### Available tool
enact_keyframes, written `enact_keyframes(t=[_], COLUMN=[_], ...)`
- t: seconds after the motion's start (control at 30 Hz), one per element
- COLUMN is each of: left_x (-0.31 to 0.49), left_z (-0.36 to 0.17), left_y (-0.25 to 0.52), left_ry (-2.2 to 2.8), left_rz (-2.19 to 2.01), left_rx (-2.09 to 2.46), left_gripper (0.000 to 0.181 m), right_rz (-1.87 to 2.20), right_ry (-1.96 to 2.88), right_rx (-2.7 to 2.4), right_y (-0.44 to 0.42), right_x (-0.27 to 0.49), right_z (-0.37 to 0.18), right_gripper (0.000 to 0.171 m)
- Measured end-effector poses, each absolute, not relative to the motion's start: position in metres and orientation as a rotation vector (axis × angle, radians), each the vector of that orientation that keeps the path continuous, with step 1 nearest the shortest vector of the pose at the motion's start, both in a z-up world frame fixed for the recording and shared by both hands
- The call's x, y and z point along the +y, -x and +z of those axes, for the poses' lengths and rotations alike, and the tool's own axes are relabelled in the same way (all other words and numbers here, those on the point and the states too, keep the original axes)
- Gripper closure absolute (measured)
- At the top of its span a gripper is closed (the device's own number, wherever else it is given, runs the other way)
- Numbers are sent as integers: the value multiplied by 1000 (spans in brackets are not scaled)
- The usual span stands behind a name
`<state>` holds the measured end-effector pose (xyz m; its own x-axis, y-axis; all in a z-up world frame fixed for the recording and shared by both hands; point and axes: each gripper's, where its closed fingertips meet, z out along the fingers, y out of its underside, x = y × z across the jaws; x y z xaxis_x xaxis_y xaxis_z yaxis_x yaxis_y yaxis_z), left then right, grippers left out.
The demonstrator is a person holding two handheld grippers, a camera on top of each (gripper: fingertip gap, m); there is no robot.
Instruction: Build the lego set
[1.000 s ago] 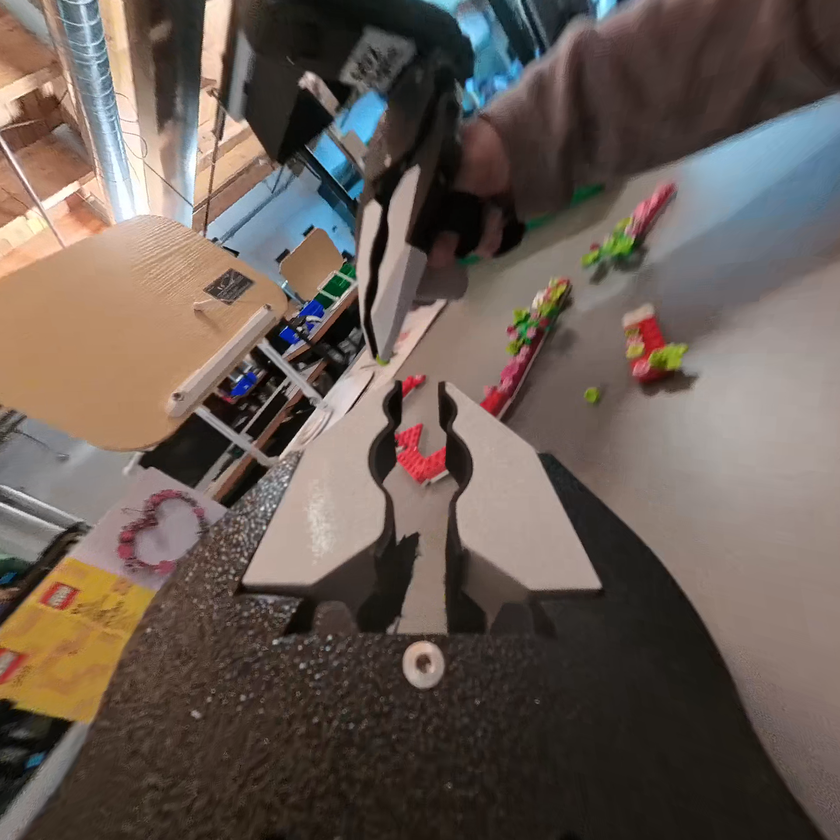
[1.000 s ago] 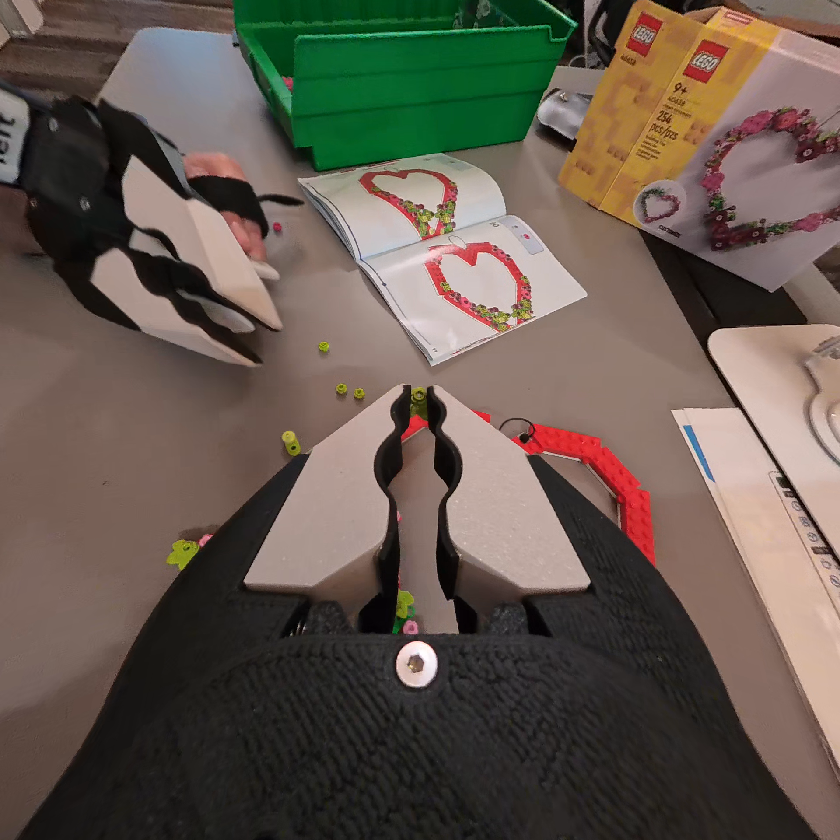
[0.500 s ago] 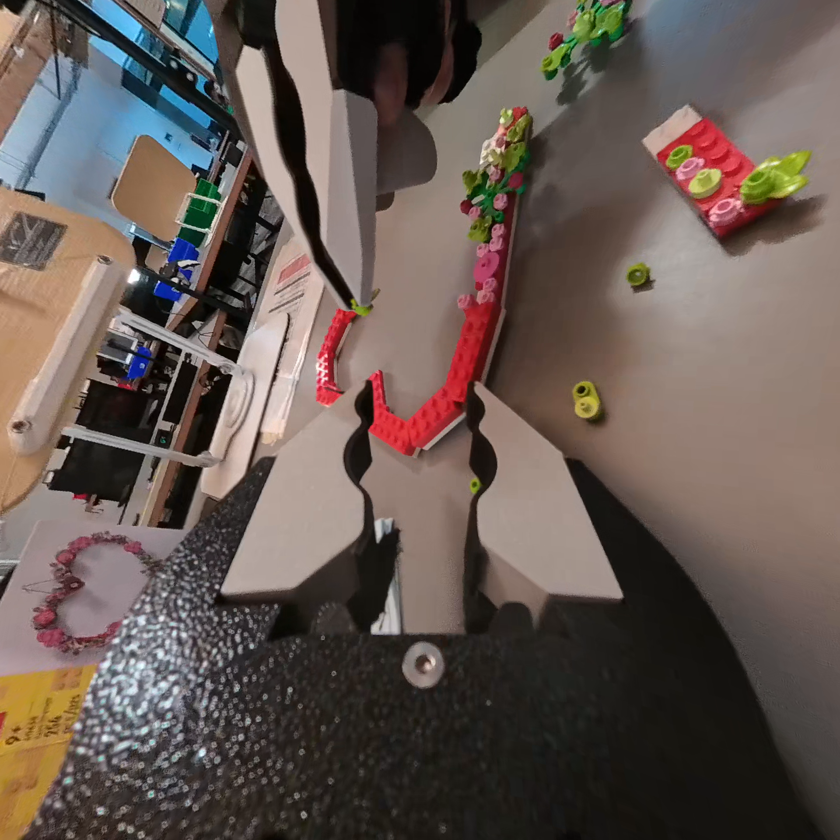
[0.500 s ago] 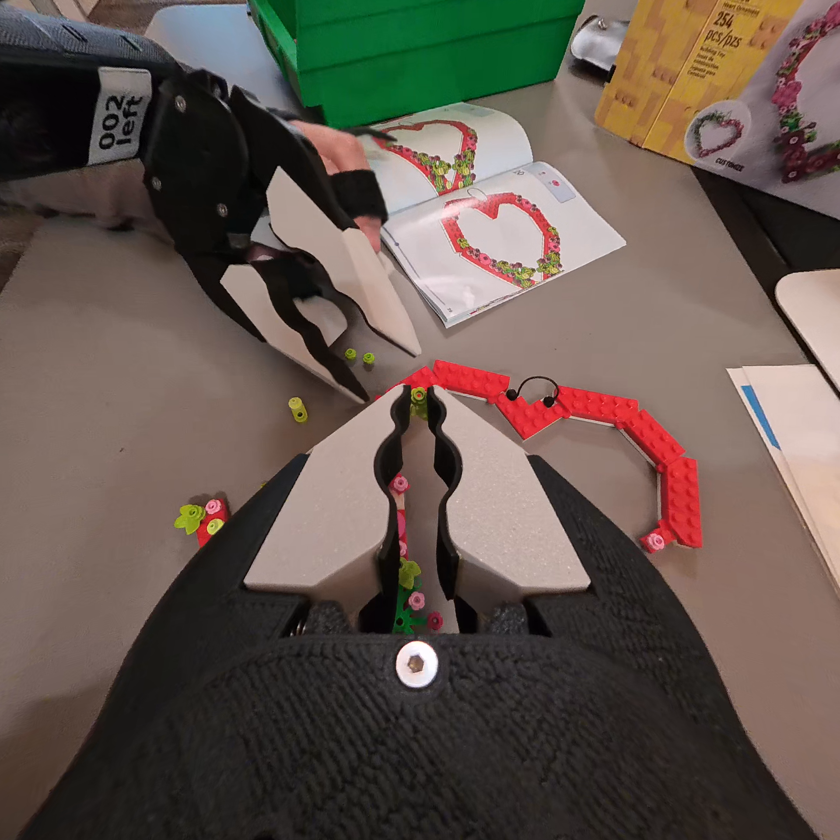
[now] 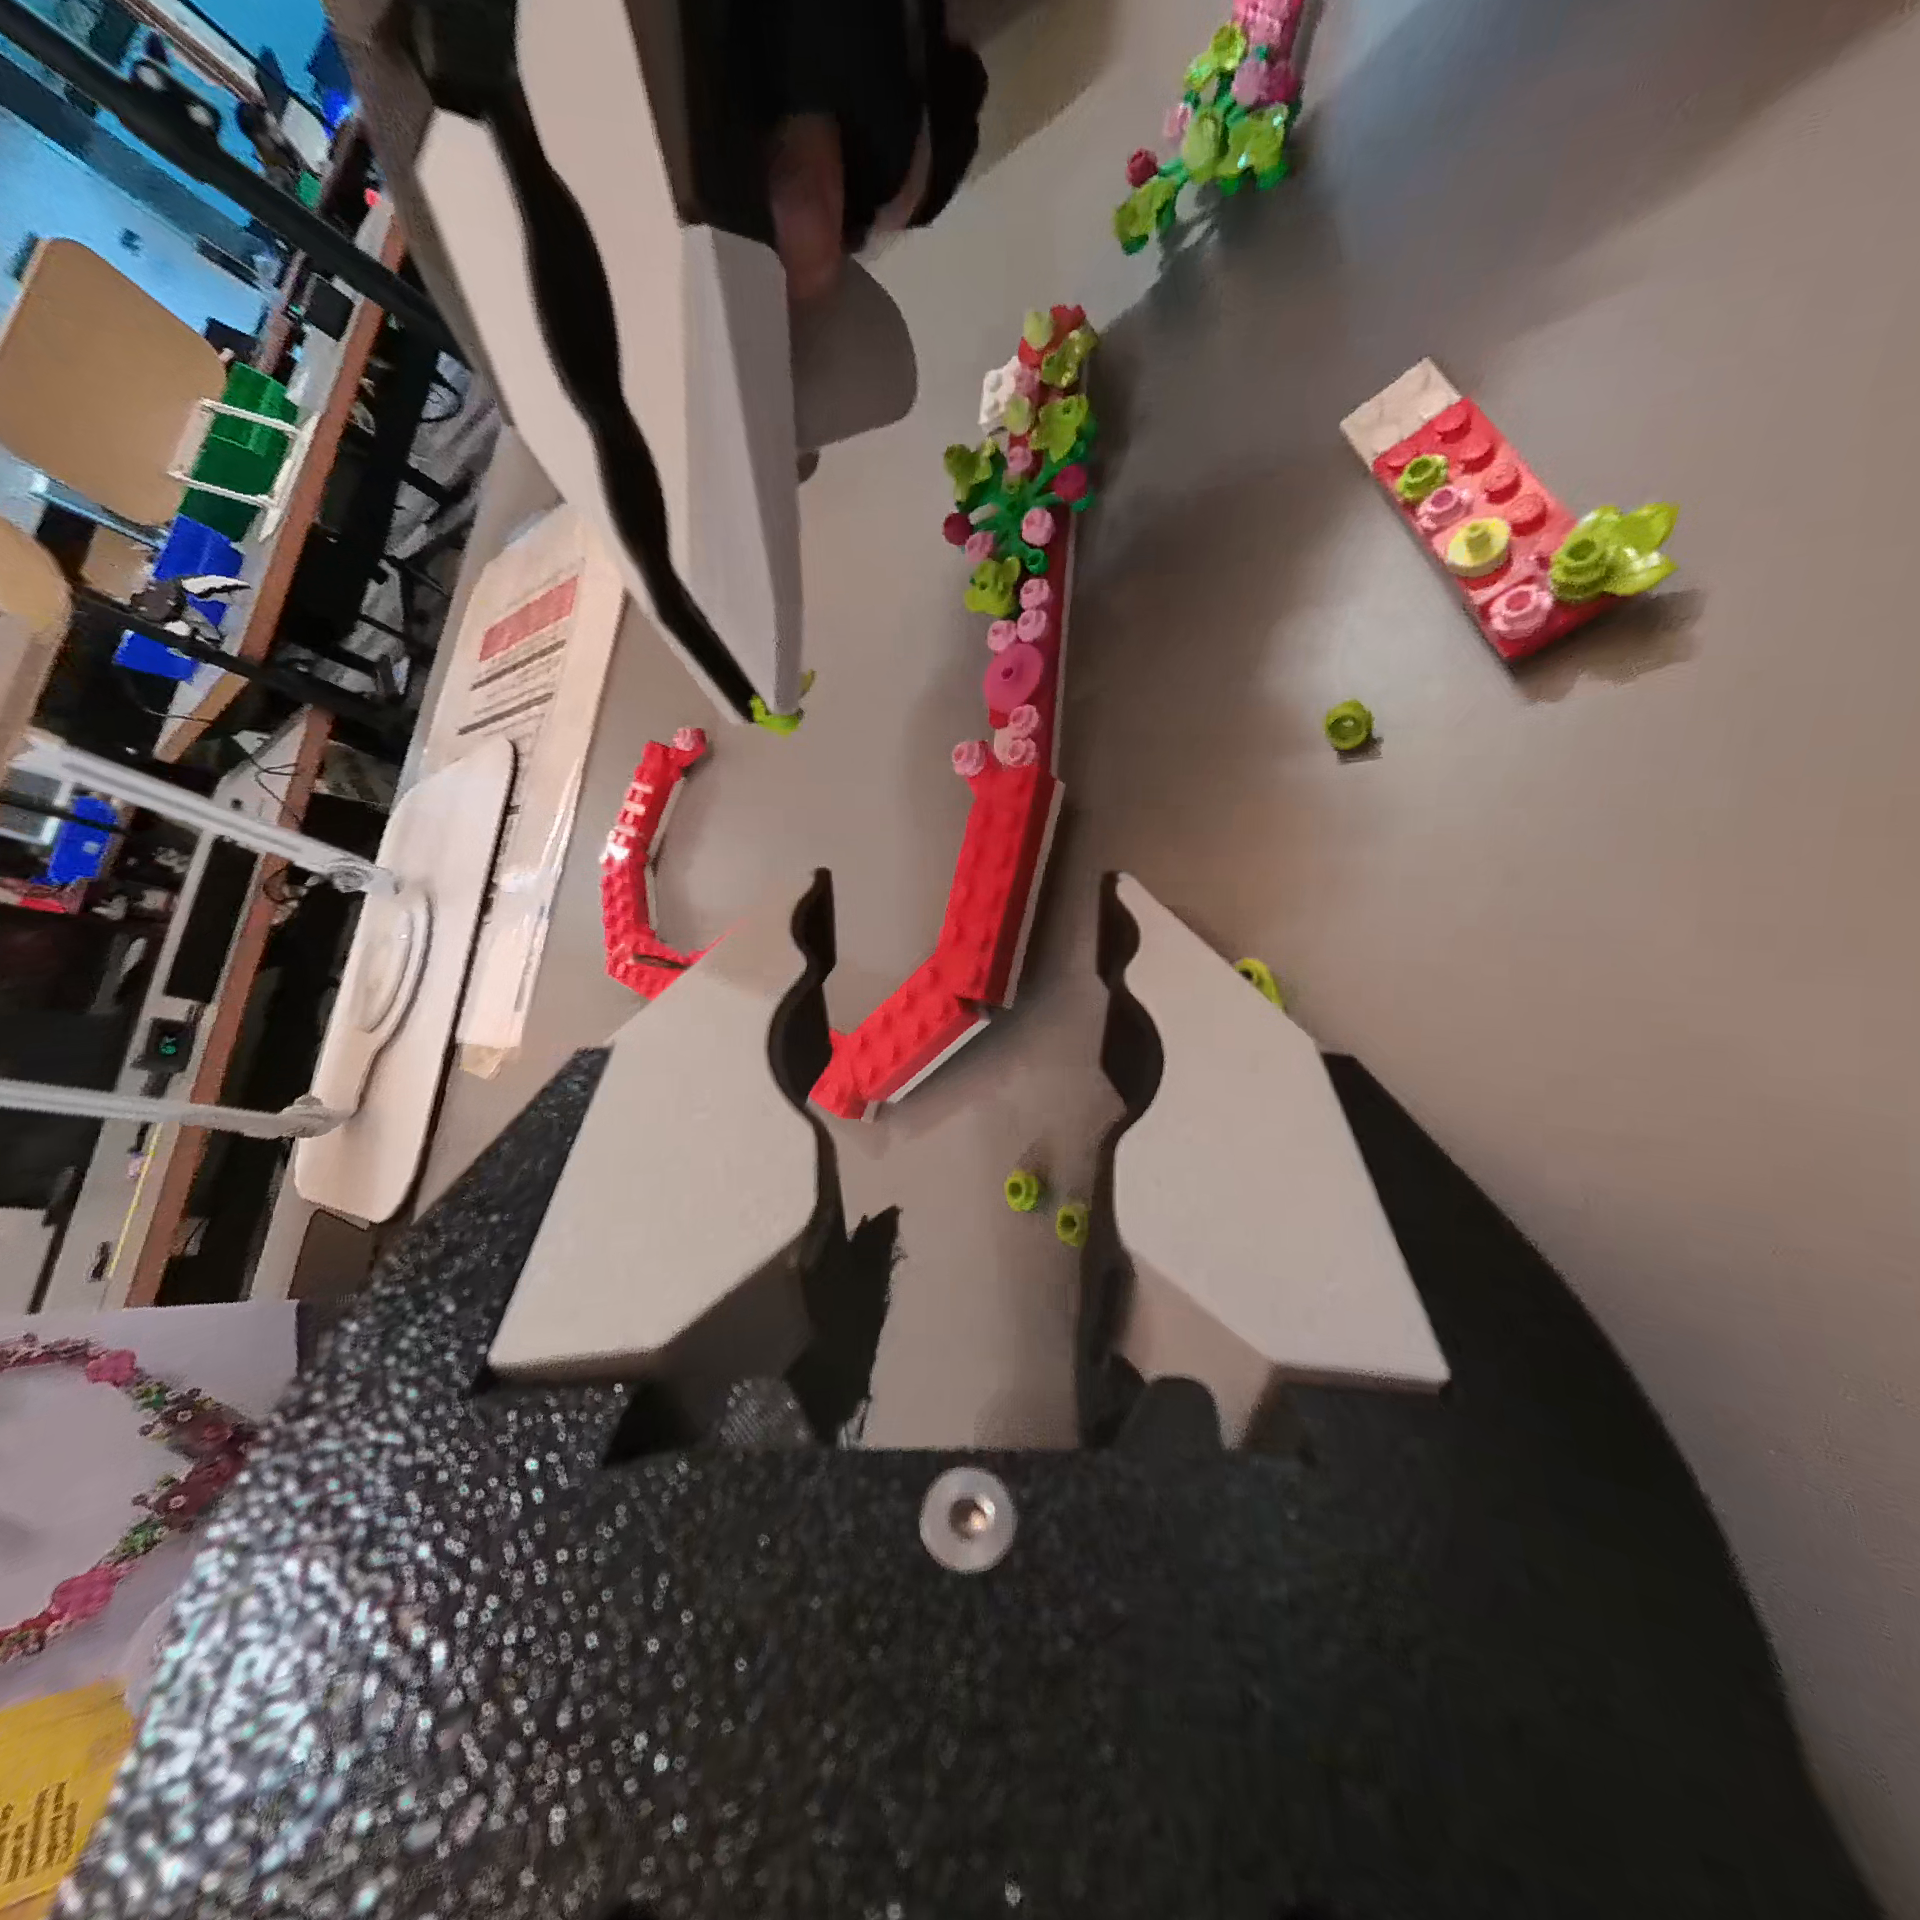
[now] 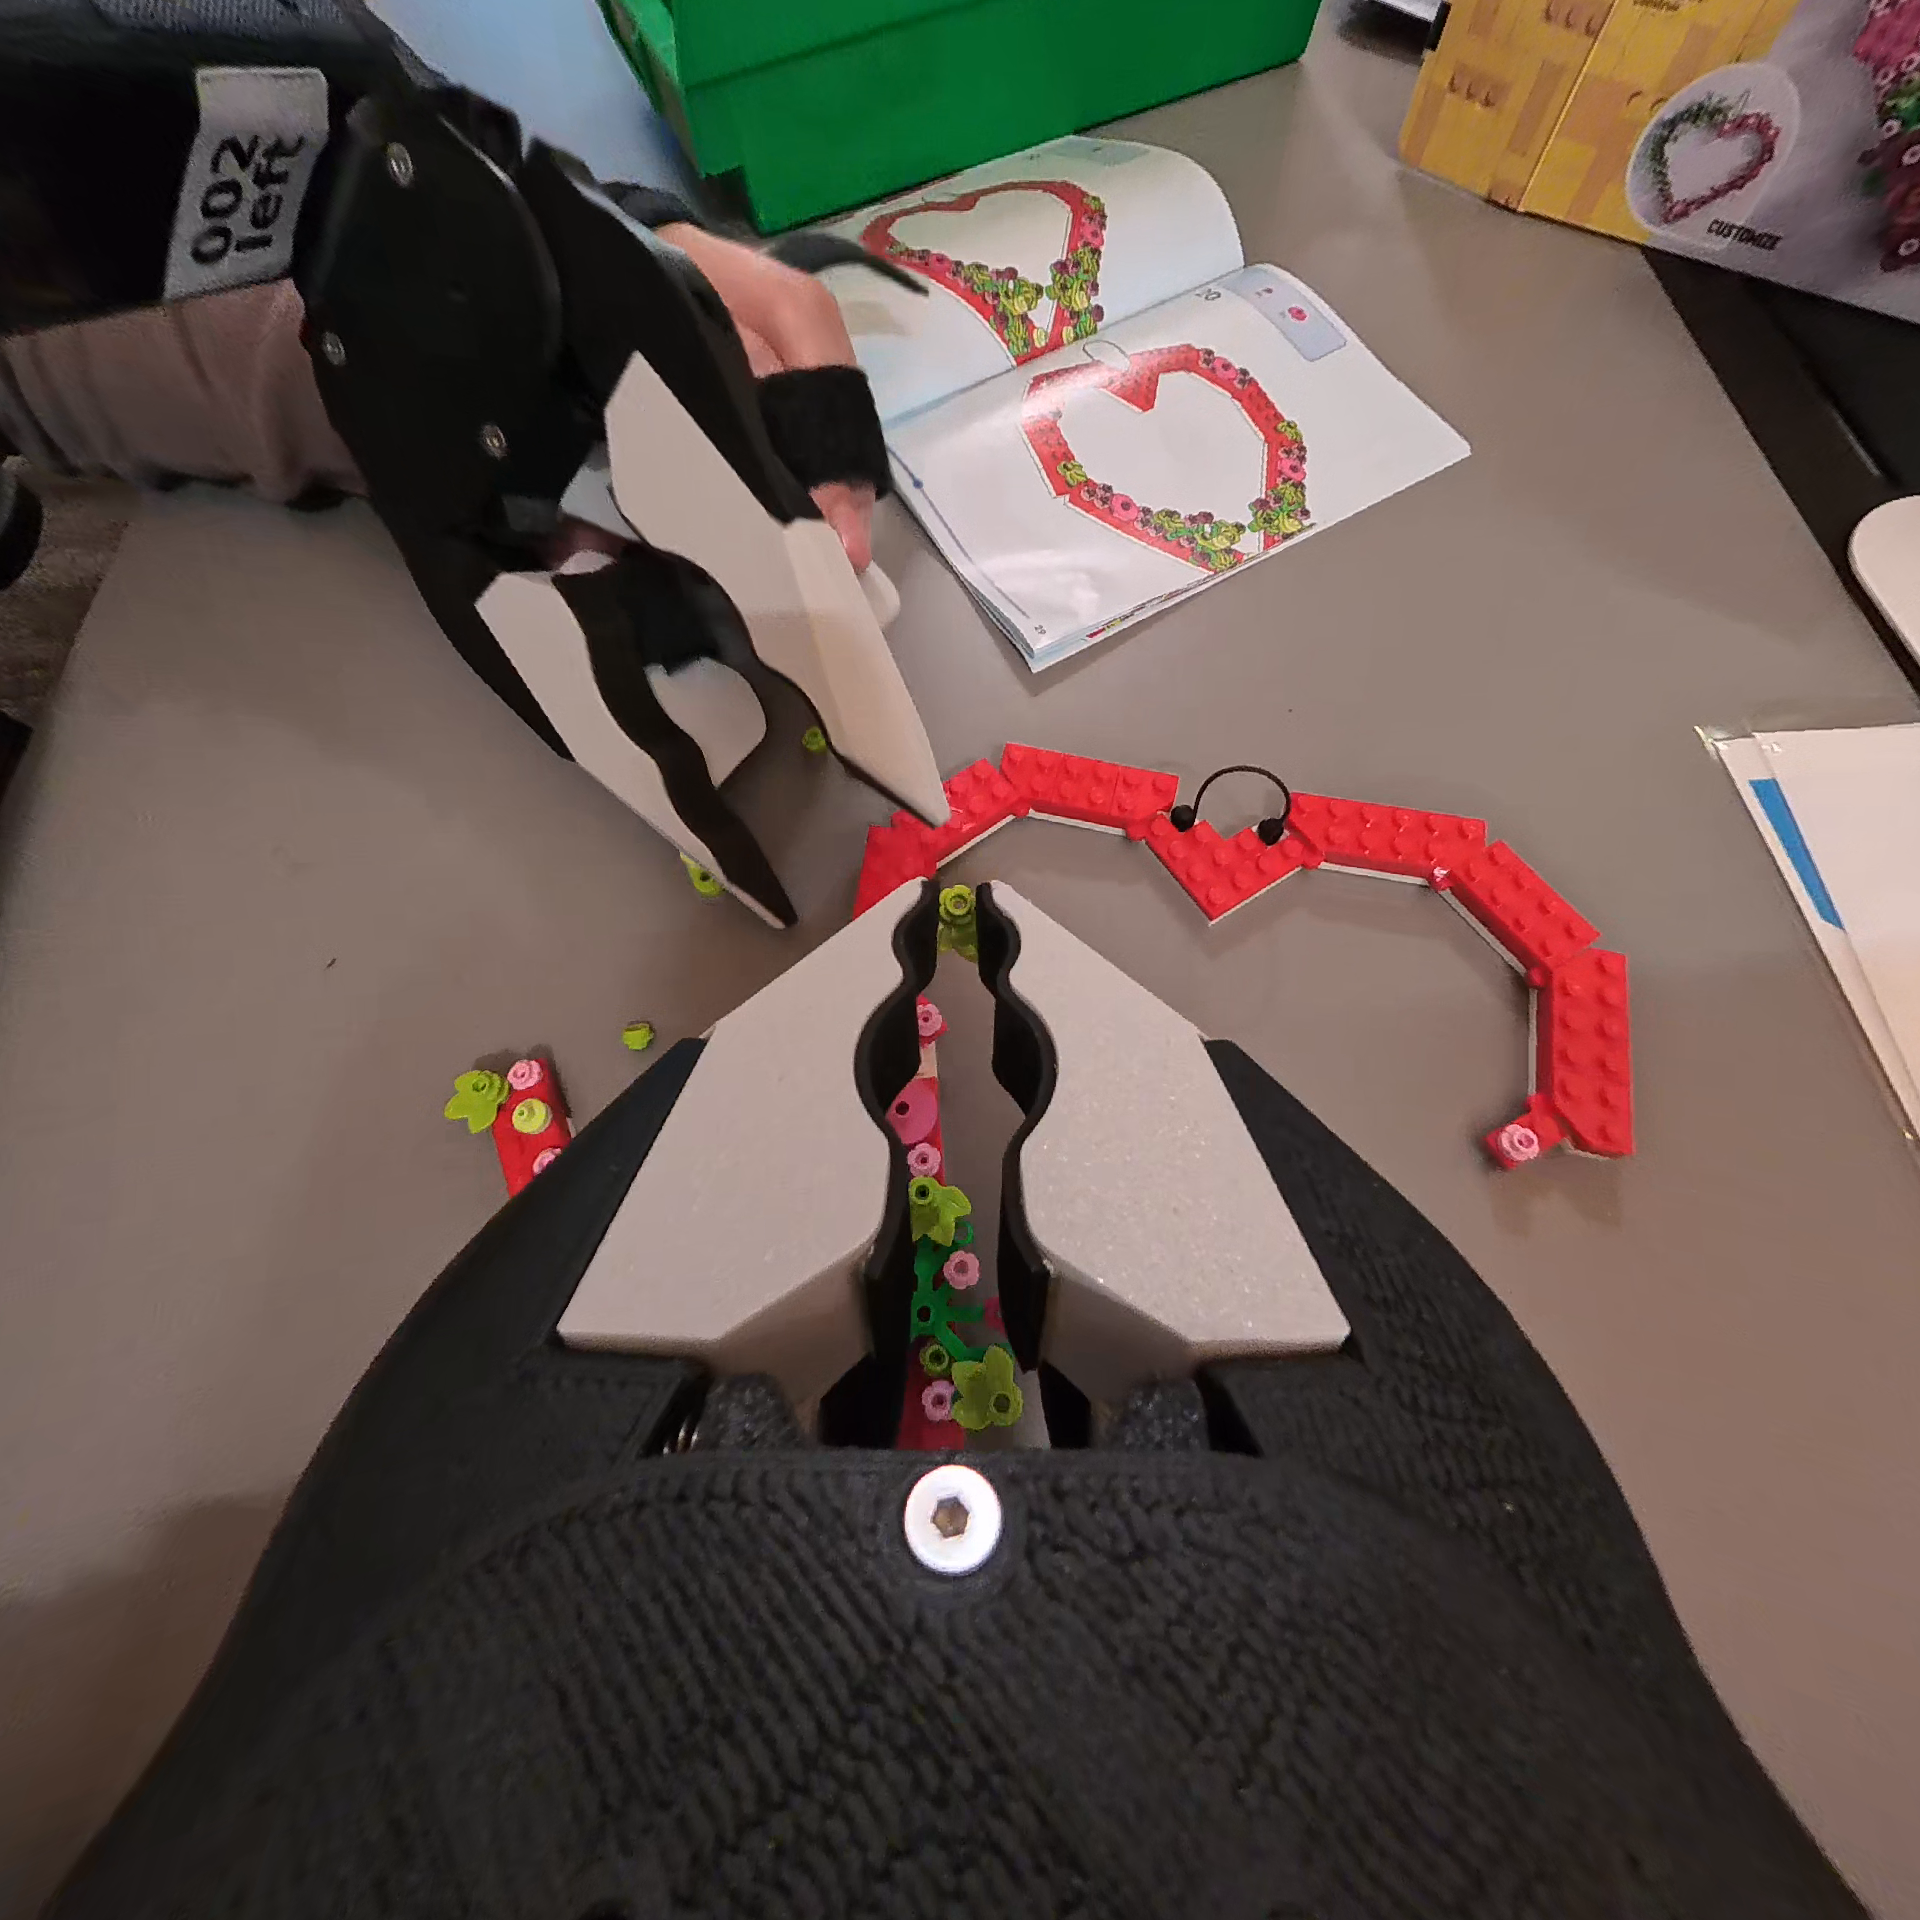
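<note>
A red heart-shaped lego frame [image 6: 1361,831] lies flat on the grey table, with pink and green flowers [image 6: 940,1205] along its left side. It also shows in the left wrist view [image 5: 987,914]. My right gripper [image 6: 958,904] is shut on a small lime green piece [image 6: 956,906] and holds it just above the frame's left upper part. The right gripper [image 5: 774,712] also shows in the left wrist view. My left gripper [image 5: 966,894] is open and empty, its jaws either side of the frame's bare corner. The left gripper [image 6: 857,868] also shows in the right wrist view.
A small red plate with flowers [image 5: 1496,540] and loose lime studs [image 5: 1348,722] lie near the frame. Another flower cluster [image 5: 1216,135] lies farther off. An open instruction booklet [image 6: 1143,447], a green bin [image 6: 935,83], the set's box [image 6: 1662,125] and white papers [image 6: 1849,883] border the frame. My hands' fingertips stand some 5 cm from each other.
Both grippers have come in close over the heart frame. My left gripper has opened wider. My right gripper has kept hold of the lime piece.
</note>
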<state>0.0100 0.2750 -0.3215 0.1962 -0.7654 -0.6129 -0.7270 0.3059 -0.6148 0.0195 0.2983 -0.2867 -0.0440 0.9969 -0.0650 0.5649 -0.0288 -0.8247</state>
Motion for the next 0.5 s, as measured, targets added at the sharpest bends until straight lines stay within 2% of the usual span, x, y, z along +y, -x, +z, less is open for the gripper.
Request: enact_keyframes(t=[0.27, 0.5], left_x=[278, 281], left_z=[-332, -339], left_y=[-19, -21], left_ry=[1609, 1726], left_rz=[-198, -352], left_rx=[1525, 1479], left_gripper=[133, 142], right_rz=[973, 982], right_ry=[1647, 1624], right_rx=[-1680, -1691], right_y=[-23, -23], right_x=[295, 291], right_z=[-285, -281], right_gripper=[165, 166])
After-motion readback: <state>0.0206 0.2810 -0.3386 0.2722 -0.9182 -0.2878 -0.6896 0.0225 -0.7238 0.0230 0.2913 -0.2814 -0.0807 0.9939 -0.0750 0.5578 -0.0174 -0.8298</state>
